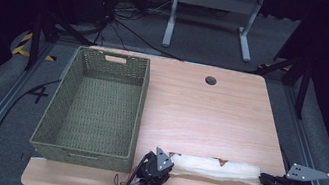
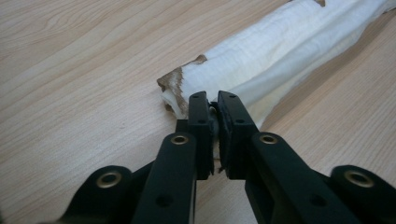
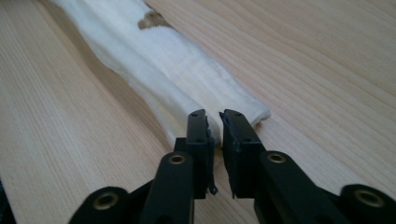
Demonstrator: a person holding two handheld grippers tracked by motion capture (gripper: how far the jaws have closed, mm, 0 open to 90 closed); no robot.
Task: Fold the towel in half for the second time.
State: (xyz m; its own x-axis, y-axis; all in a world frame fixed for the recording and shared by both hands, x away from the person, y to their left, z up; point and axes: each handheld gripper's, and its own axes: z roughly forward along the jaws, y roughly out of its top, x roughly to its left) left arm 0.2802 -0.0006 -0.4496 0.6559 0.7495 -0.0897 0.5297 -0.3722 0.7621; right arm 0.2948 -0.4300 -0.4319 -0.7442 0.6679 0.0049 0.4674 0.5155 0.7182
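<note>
Cloth [image 1: 215, 169] folded into a long strip on tabletop [image 1: 209, 115], stretched betw both grippers. L gripper [image 2: 213, 105]: fingers nearly together, narrow gap, cloth end just ahead of tips. R gripper [image 3: 213, 122]: same, slightly apart over the other end. Basket [image 1: 94, 106] well off beyond L fingers.

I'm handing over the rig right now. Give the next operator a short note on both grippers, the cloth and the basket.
Left gripper: jaws narrowly parted at the white cloth's brown-trimmed left end, fabric between them.
Right gripper: jaws narrowly parted at the cloth's right end.
Cloth: folded into a long strip, lying flat on the table near the front edge.
Green woven basket: at left, nothing inside.
Left: probably finish folding, then put it in the basket.
</note>
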